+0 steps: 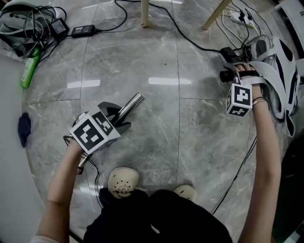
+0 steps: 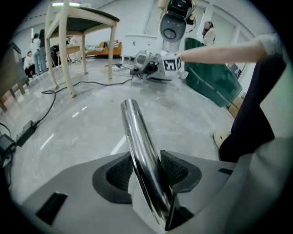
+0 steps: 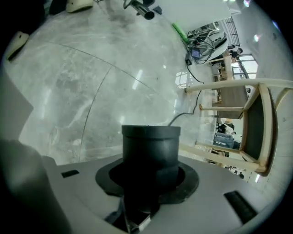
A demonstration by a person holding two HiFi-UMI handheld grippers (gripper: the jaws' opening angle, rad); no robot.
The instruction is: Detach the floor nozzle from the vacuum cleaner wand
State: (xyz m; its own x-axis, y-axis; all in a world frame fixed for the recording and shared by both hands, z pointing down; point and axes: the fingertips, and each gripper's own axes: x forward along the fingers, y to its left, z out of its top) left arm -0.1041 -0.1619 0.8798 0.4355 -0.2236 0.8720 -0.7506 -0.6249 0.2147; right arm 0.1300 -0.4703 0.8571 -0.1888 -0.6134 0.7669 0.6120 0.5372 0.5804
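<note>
Grey marble floor (image 1: 166,118) fills the head view, with black cables (image 1: 192,42) and a power brick (image 1: 83,31) strewn along the top of the frame and pale wooden legs (image 1: 145,13) standing at the upper middle. My left claw (image 1: 119,122) sits at the lower left, pointing steeply down. Its jaws are closed on the chrome wand (image 1: 130,105). In the left gripper view the tube runs up between the two dark pads, which press its sides, and its open end points toward the upper right.

My right claw (image 1: 231,76) is well apart from it at the upper right. Its jaws stand roughly half open and are clamped on a stubby black neck (image 3: 151,146), which fills the gap between the pads in the right gripper view. Just beyond, at the right edge of the head view, is the white and grey floor nozzle (image 1: 275,71) — separate from the wand. How the neck joins that body I cannot tell. My pale shoes (image 1: 123,182) show at the bottom middle.
</note>
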